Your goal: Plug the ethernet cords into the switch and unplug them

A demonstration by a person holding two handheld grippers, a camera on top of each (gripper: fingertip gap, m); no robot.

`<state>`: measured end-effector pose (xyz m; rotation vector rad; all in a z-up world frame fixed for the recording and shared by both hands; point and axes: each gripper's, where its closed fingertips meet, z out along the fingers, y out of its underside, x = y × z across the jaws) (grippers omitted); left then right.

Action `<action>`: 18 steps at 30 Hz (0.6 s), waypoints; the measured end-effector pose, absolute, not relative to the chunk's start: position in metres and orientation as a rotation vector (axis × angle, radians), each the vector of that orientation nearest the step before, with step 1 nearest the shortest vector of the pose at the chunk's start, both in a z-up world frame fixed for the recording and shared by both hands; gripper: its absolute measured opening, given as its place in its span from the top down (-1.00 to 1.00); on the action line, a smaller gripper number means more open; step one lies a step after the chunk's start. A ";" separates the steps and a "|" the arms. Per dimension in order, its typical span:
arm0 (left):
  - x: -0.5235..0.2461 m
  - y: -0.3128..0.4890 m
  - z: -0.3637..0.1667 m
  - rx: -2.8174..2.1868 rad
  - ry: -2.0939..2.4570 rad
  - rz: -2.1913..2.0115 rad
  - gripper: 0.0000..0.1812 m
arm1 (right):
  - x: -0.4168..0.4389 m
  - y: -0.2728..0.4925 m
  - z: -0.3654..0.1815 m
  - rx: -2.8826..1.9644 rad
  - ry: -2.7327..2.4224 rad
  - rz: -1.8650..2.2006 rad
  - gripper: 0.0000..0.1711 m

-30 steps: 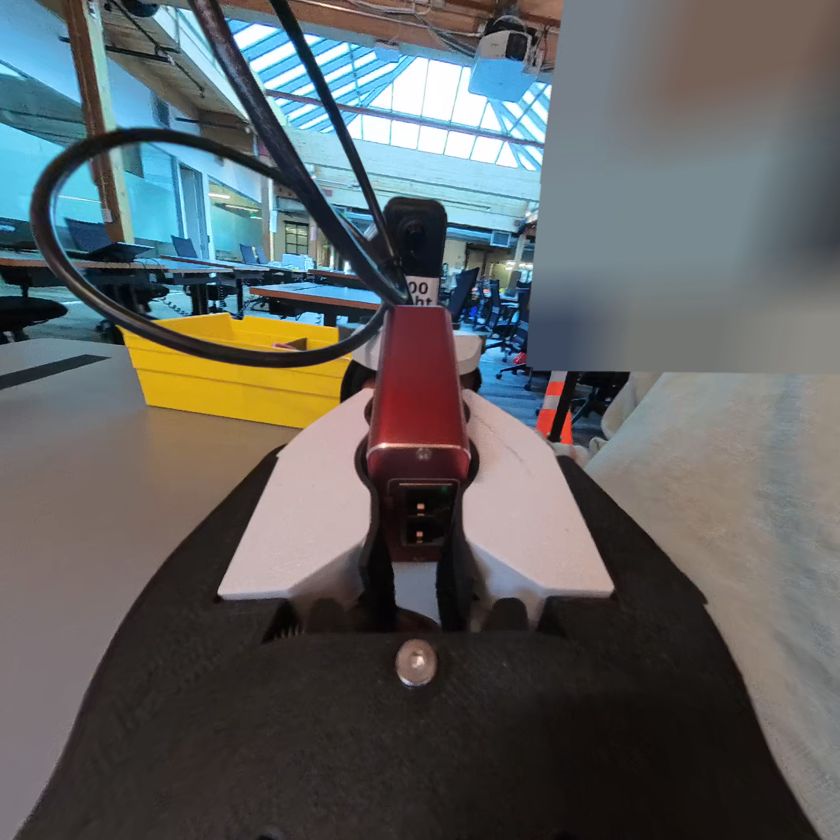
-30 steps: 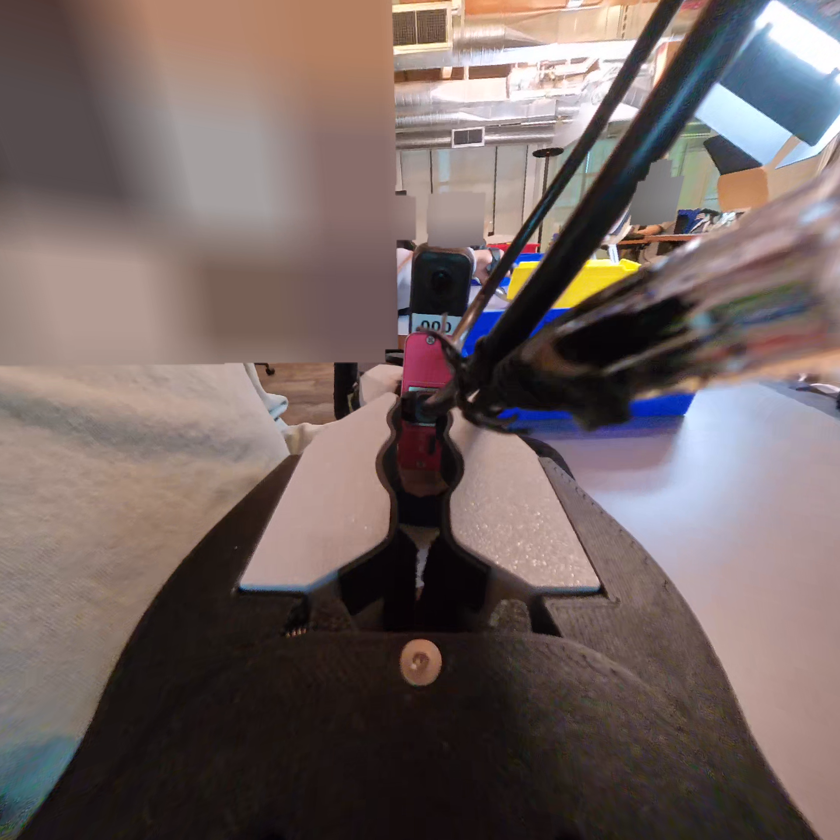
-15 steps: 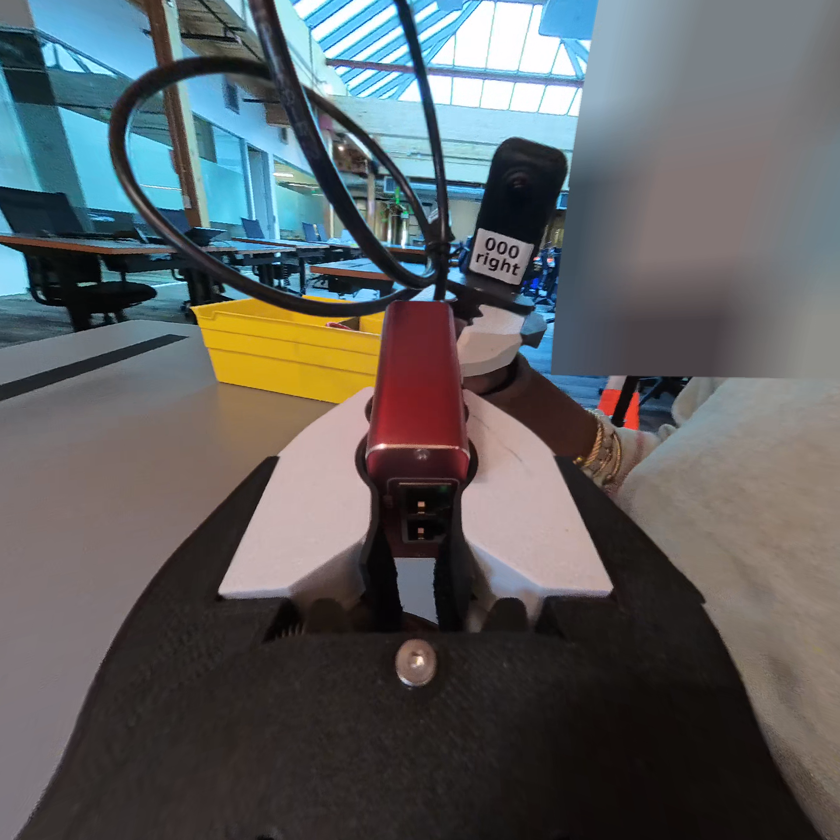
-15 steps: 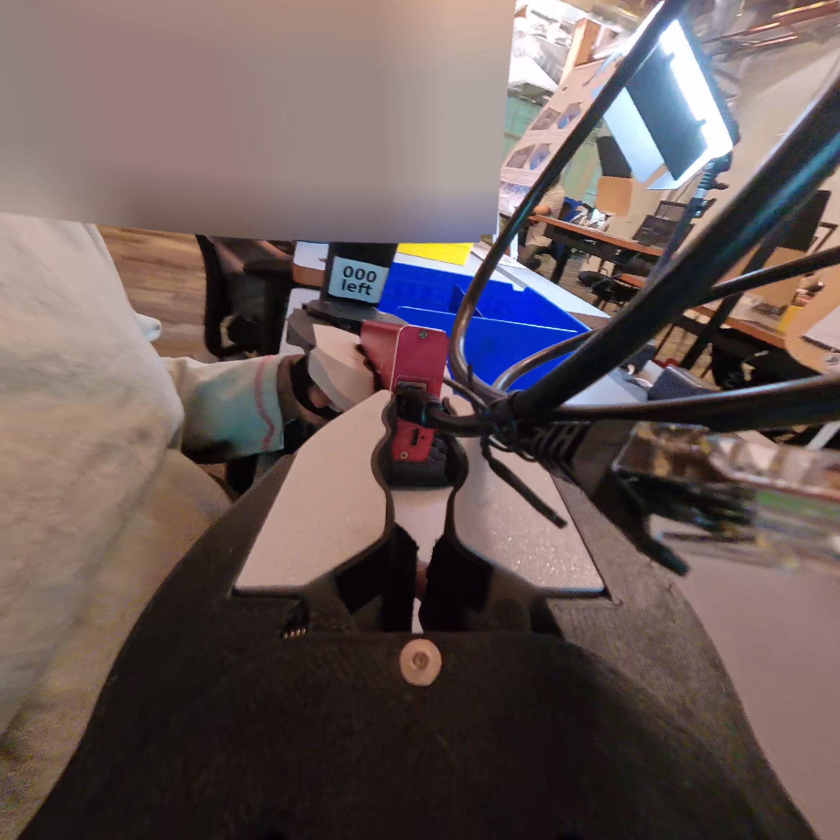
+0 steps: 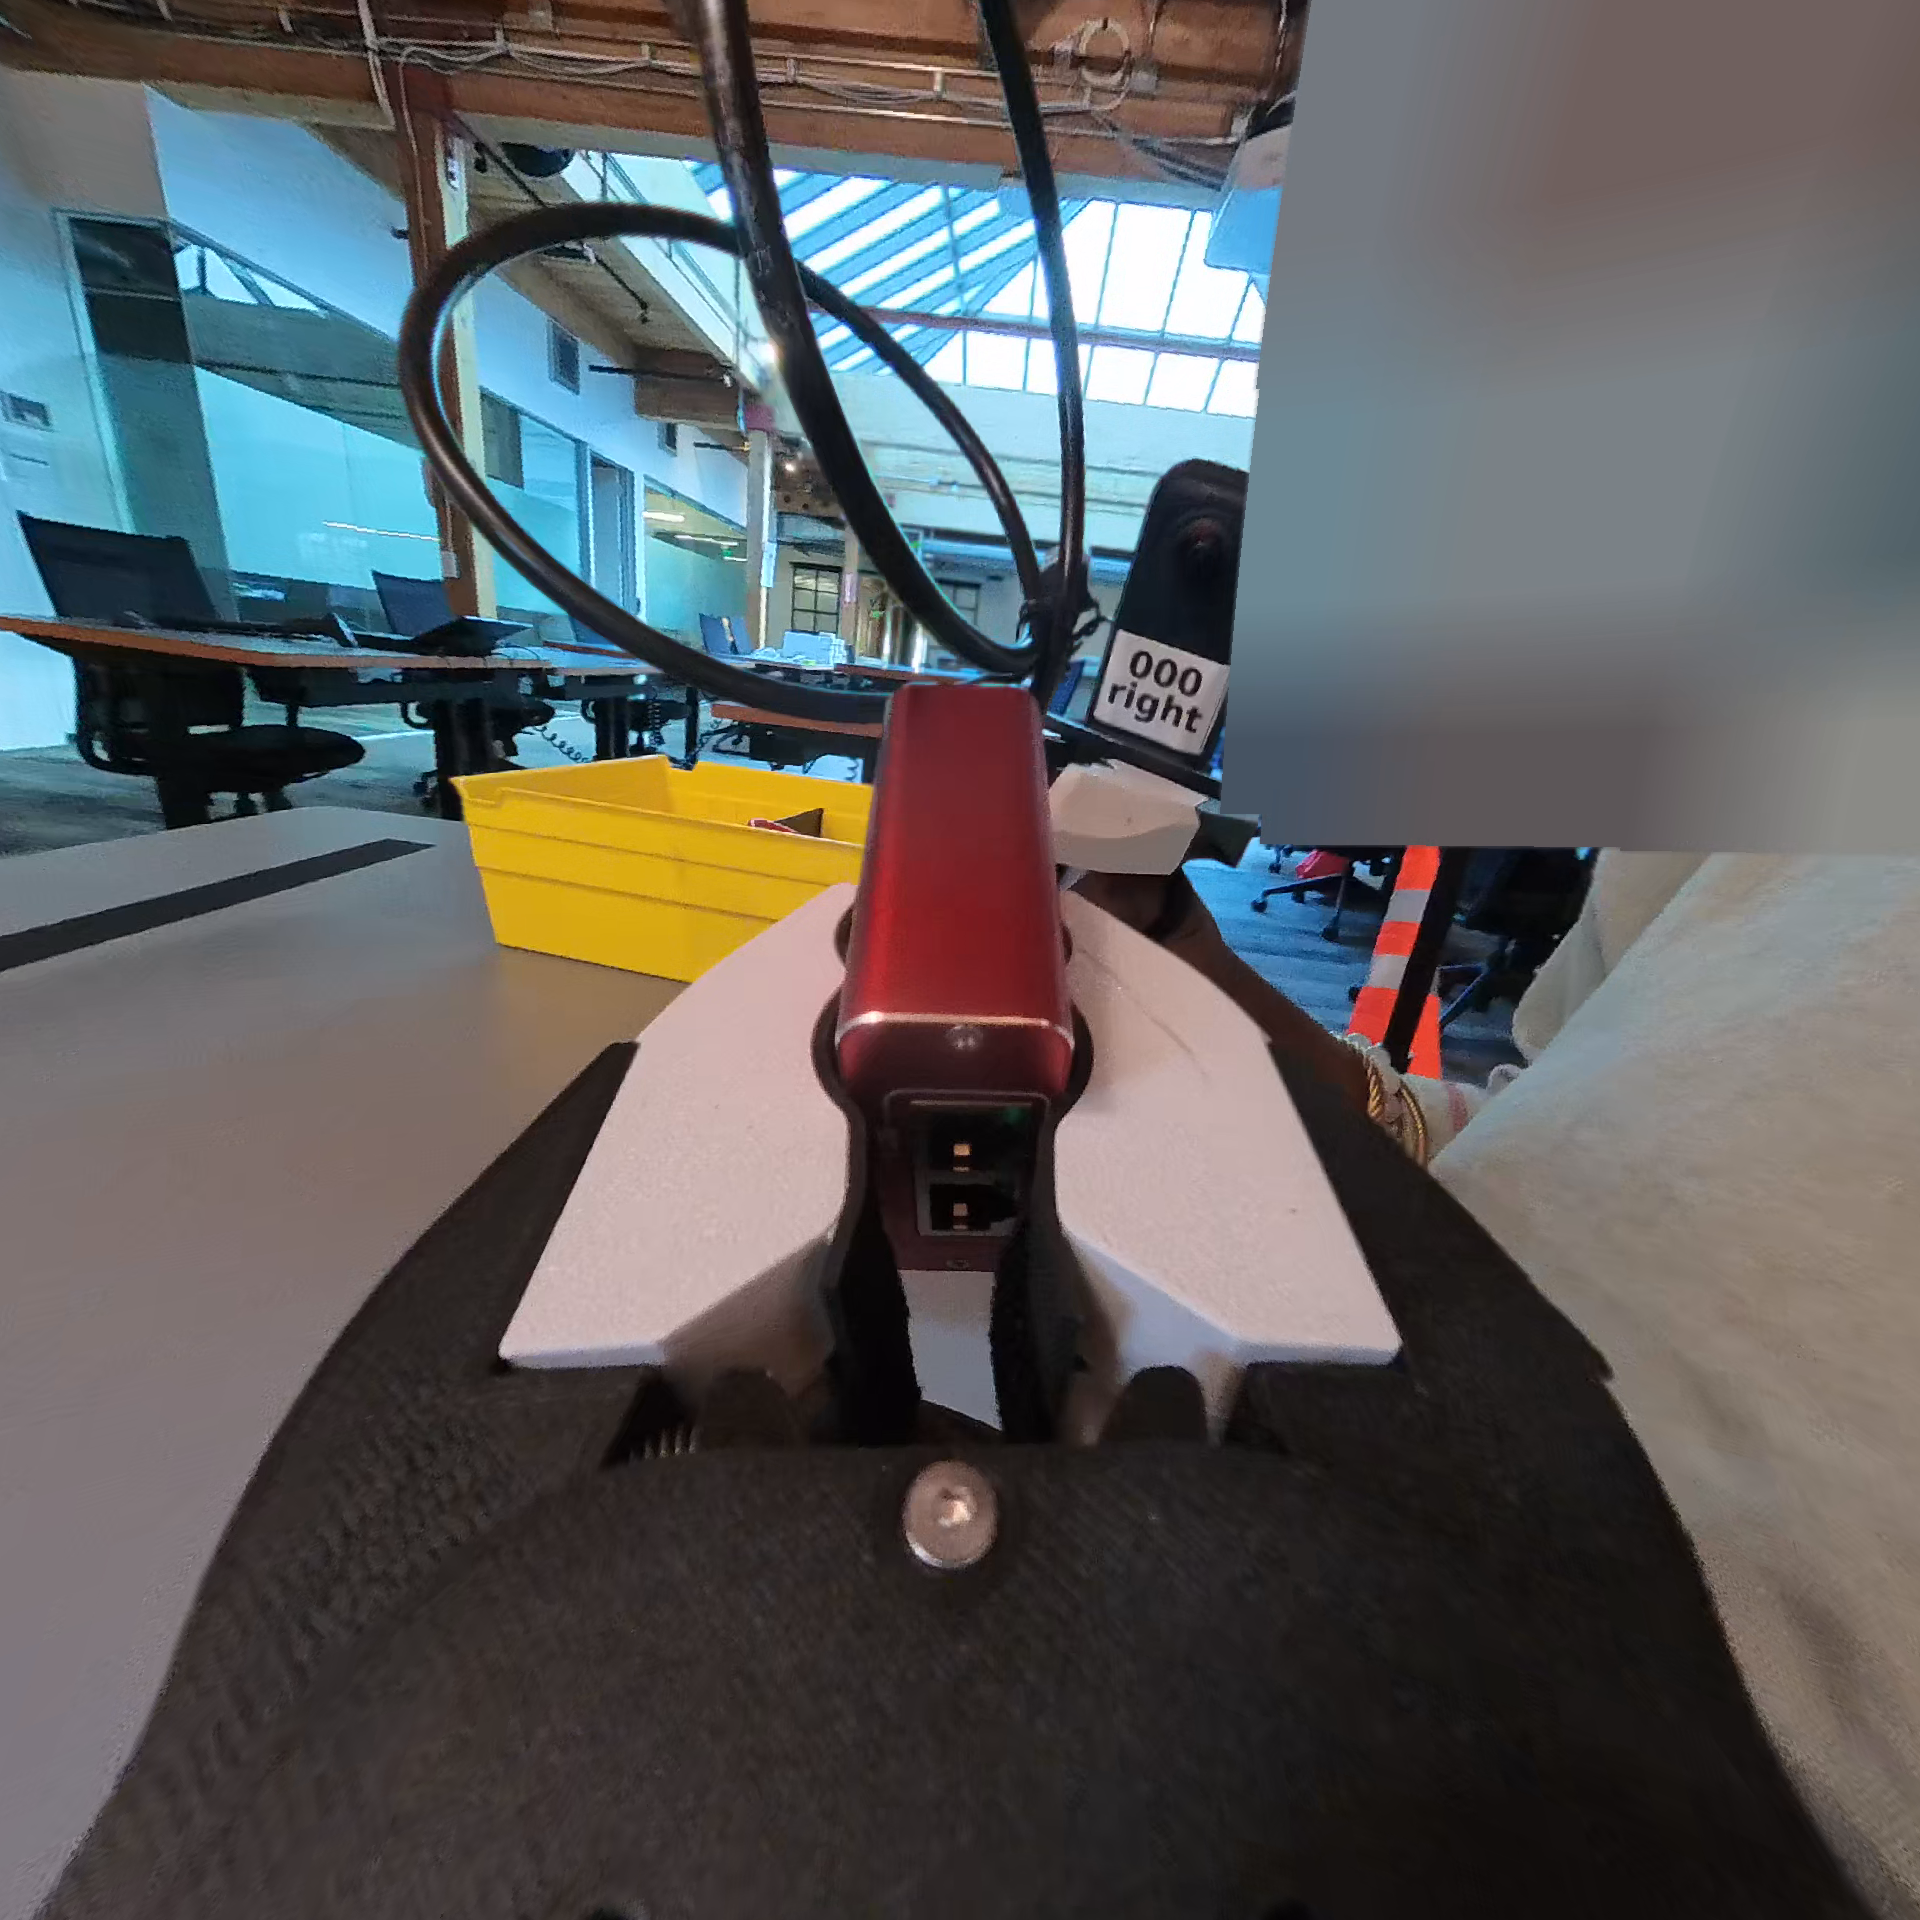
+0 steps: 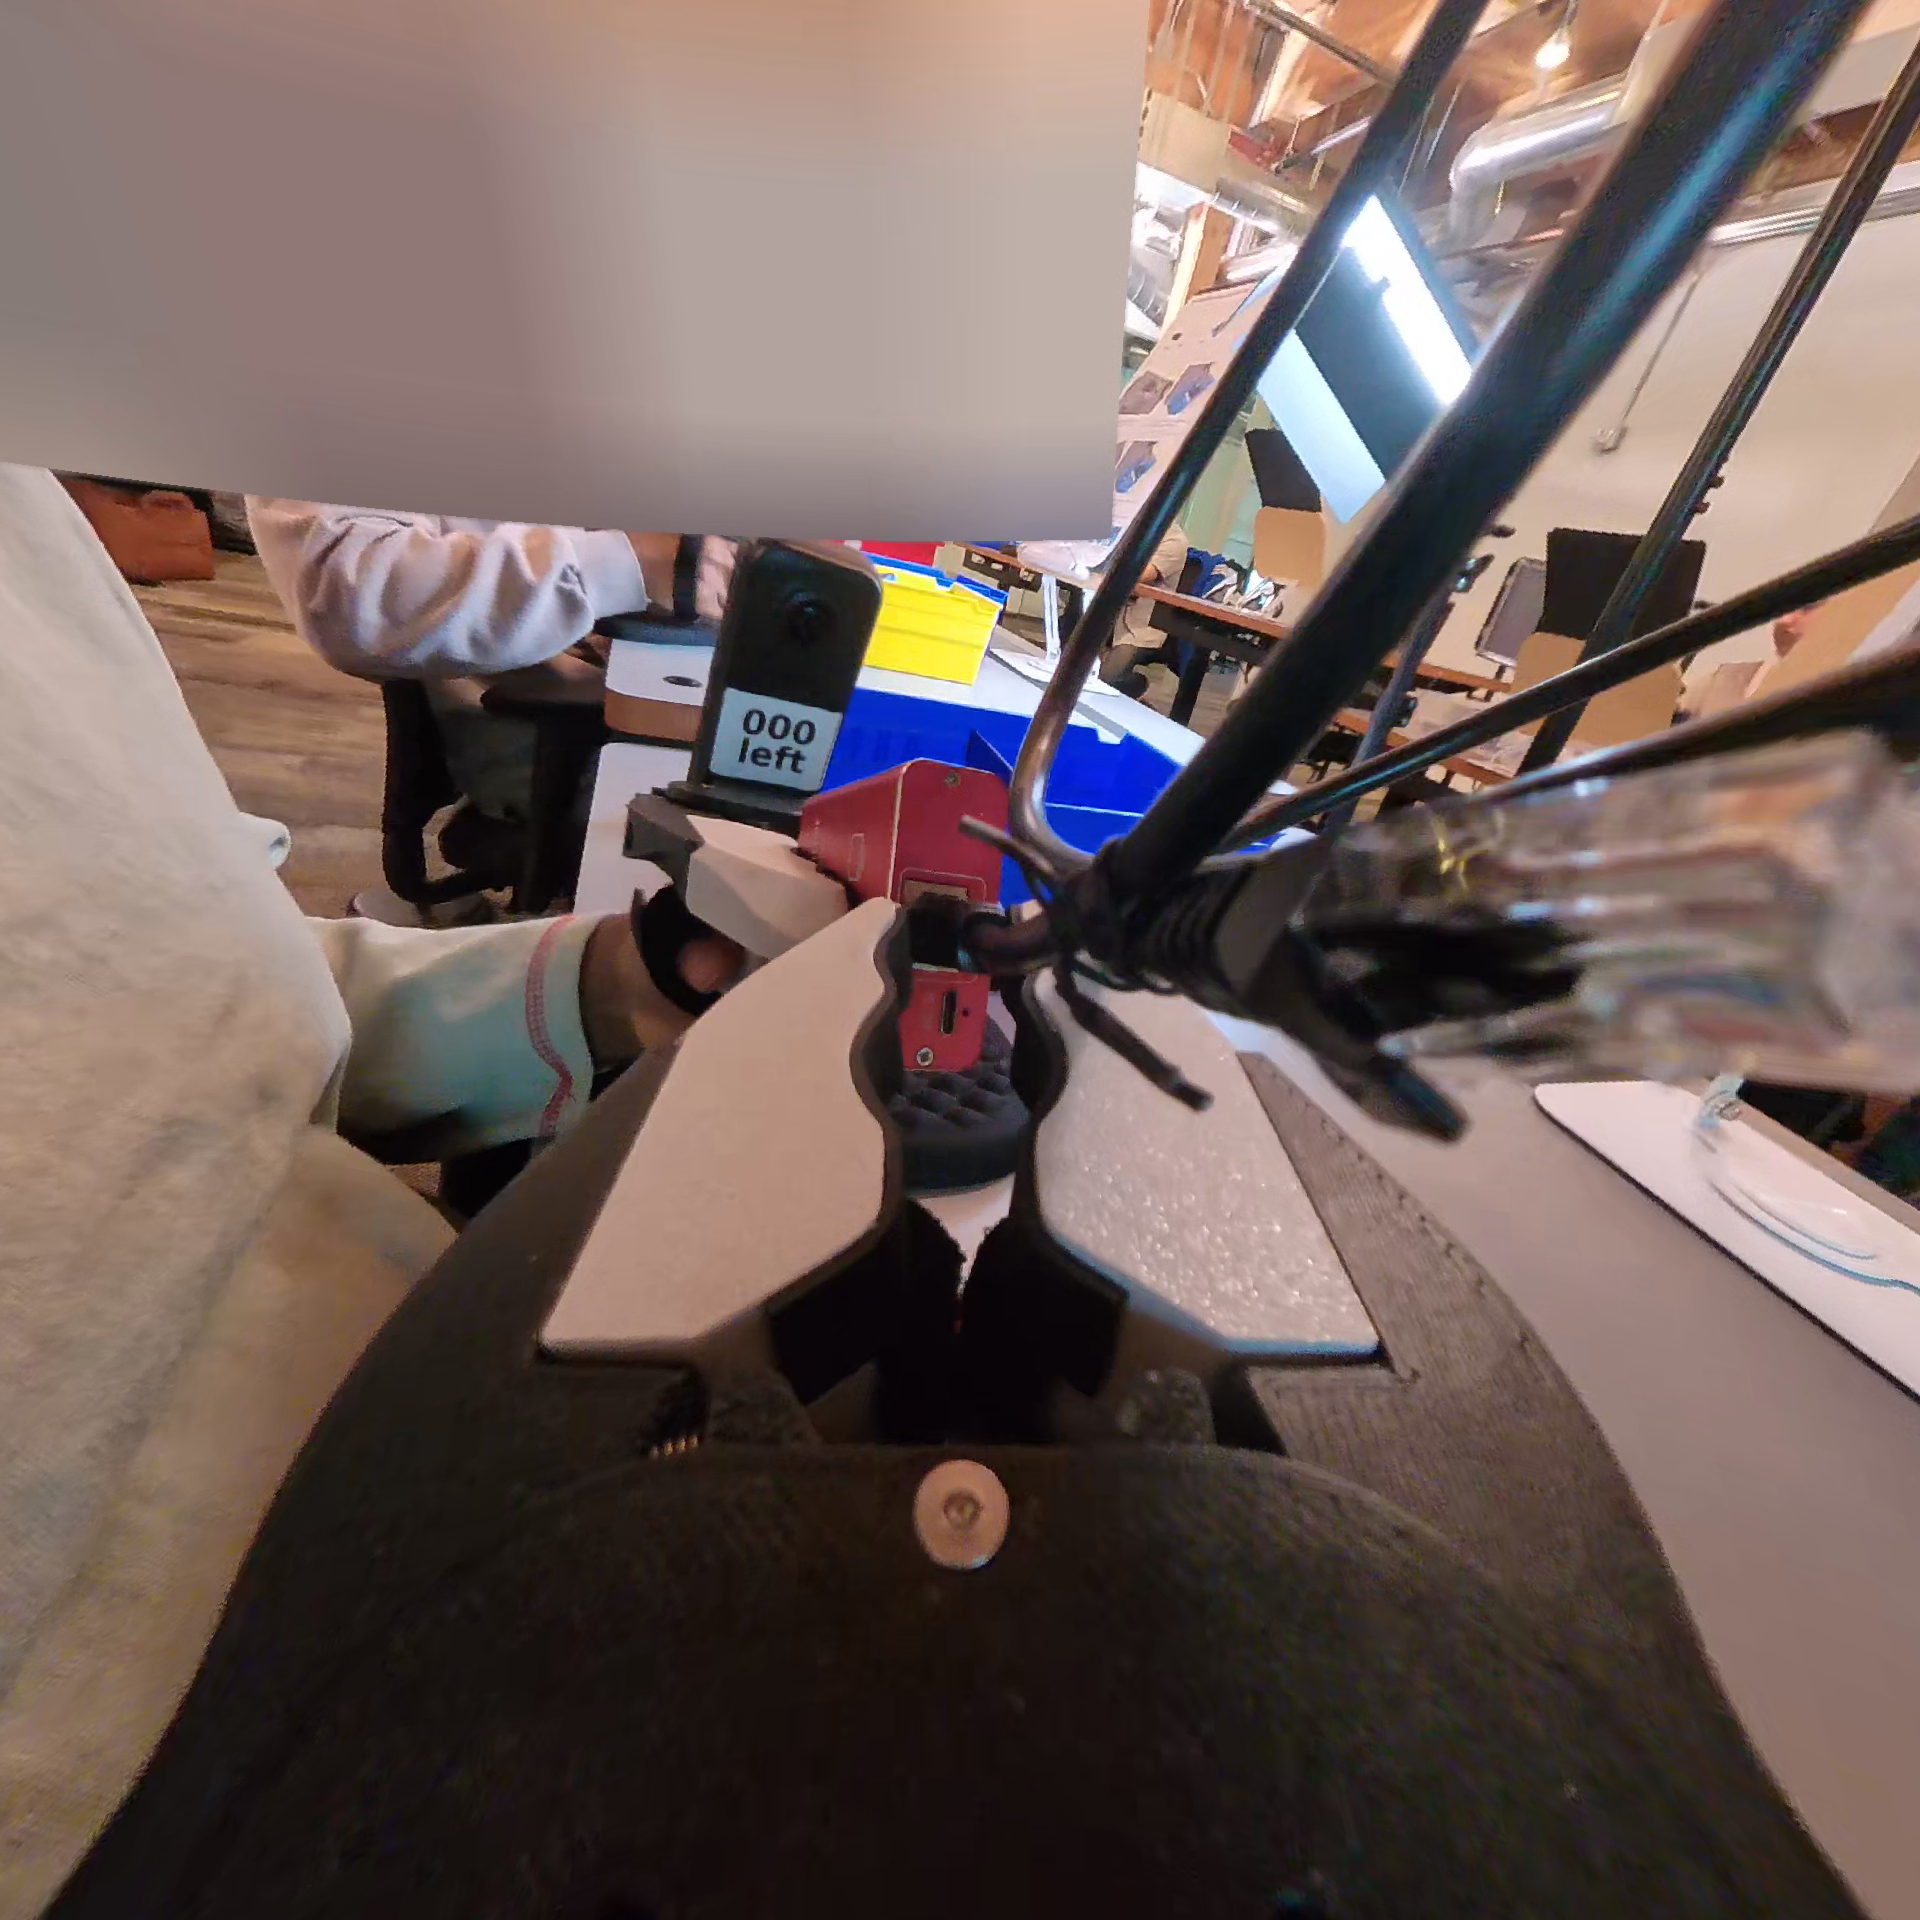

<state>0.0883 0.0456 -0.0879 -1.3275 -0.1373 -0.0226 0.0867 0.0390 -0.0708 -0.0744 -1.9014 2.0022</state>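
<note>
My left gripper (image 5: 956, 914) is shut on a dark red switch (image 5: 956, 883), its two empty ports (image 5: 966, 1174) facing the camera. A black ethernet cord (image 5: 499, 540) loops up from the switch's far end. My right gripper (image 6: 961, 935) is closed around the cord's black plug (image 6: 940, 925), which sits in the switch's (image 6: 914, 831) end face. The cord's other end, a clear plug (image 6: 1662, 914), hangs loose close to the right camera. The right gripper (image 5: 1117, 821) shows behind the switch in the left wrist view, and the left gripper (image 6: 748, 883) shows in the right wrist view.
Both grippers are held above a grey table (image 5: 208, 1091). A yellow bin (image 5: 644, 862) stands on it behind the switch. A blue bin (image 6: 1081, 769) and a white mat (image 6: 1766, 1195) lie on the right wrist side. The person's cream sleeve (image 5: 1714, 1247) is close by. My left and right fingertips are right by each other.
Both grippers have turned while keeping their holds. The cord loop has swung right and higher in the left wrist view. The loose clear plug has swung across the right wrist view.
</note>
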 end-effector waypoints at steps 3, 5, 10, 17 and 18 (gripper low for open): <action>0.093 0.046 -0.085 -1.299 -0.130 -0.086 0.67 | 0.091 0.039 -0.067 -0.070 -1.891 2.038 0.81; 0.094 0.046 -0.082 -1.272 -0.136 -0.141 0.67 | 0.092 0.038 -0.065 -0.070 -1.881 2.045 0.82; 0.092 0.048 -0.083 -1.293 -0.131 -0.059 0.67 | 0.090 0.041 -0.066 -0.093 -1.899 2.004 0.82; 0.092 0.049 -0.084 -1.299 -0.115 -0.009 0.68 | 0.092 0.043 -0.064 -0.074 -1.878 2.140 0.83; 0.095 0.048 -0.084 -1.281 -0.130 -0.118 0.67 | 0.091 0.047 -0.058 -0.101 -1.825 2.157 0.83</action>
